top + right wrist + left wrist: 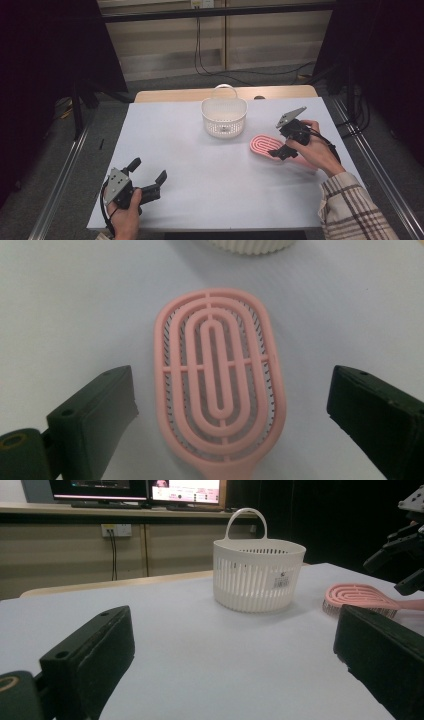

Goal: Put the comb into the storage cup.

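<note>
progress: early, pink hairbrush [220,385] lies flat on the white table [200,165], right of the white basket [224,117], not yet gripped | right gripper [280,145]: jaws spread wide, straddling the brush head, touching nothing | left gripper [148,176]: spread, empty, near table's front edge | left: pinch, lift, likely into basket

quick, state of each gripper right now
Left gripper: open, holding nothing, low over the white table.
Right gripper: open, jaws either side of the pink oval plastic hairbrush, not closed on it.
</note>
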### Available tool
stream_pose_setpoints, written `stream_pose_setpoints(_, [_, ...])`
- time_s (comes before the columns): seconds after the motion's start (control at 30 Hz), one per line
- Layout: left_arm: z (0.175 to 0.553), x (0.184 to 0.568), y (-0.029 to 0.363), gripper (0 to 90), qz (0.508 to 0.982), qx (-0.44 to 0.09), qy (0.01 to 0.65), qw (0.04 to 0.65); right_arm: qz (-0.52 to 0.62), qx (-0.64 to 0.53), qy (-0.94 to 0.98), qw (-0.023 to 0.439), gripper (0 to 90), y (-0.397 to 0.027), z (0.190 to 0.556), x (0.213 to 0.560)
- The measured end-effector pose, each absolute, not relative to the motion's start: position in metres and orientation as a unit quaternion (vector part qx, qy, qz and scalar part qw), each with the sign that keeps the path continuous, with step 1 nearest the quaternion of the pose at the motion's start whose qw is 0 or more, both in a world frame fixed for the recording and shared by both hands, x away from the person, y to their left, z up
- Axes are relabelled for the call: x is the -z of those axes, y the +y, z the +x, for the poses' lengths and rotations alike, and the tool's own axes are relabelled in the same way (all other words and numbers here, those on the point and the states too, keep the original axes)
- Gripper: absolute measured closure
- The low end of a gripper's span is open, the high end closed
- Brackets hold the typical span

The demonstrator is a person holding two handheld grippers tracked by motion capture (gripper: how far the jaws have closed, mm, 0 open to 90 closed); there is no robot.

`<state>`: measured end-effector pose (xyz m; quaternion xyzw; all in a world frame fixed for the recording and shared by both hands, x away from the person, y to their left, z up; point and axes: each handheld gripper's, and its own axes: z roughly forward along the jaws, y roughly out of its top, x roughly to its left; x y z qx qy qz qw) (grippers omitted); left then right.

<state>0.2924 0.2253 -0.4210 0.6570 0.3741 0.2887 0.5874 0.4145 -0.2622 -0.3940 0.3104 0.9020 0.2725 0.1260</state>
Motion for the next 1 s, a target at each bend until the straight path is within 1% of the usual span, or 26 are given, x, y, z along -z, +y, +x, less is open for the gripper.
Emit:
stream_pose_setpoints(0.1, [0.293, 0.421, 0.225, 3.0, 0.655, -0.288, 0.376, 0.589, 0.312, -0.262, 0.904, 0.126, 6.2, -0.261, 0.417, 0.395])
stream_pose_setpoints(0.33, [0.292, 0.421, 0.225, 3.0, 0.657, -0.287, 0.374, 0.588, 0.302, -0.235, 0.917, 0.108, 6.4, -0.253, 0.425, 0.403])
stream_pose_setpoints(0.63, [0.293, 0.422, 0.224, 3.0, 0.657, -0.285, 0.376, 0.588, 0.299, -0.225, 0.921, 0.103, 6.2, -0.25, 0.427, 0.409])
stream_pose_setpoints(0.7, [0.293, 0.422, 0.224, 2.9, 0.656, -0.285, 0.376, 0.589, 0.297, -0.22, 0.924, 0.099, 7.6, -0.25, 0.427, 0.411])
stream_pose_setpoints(0.87, [0.293, 0.422, 0.225, 2.9, 0.657, -0.284, 0.376, 0.588, 0.291, -0.211, 0.928, 0.093, 7.7, -0.247, 0.429, 0.415])
stream_pose_setpoints(1.0, [0.293, 0.422, 0.225, 3.0, 0.658, -0.285, 0.376, 0.587, 0.281, -0.204, 0.934, 0.087, 5.9, -0.243, 0.43, 0.419])
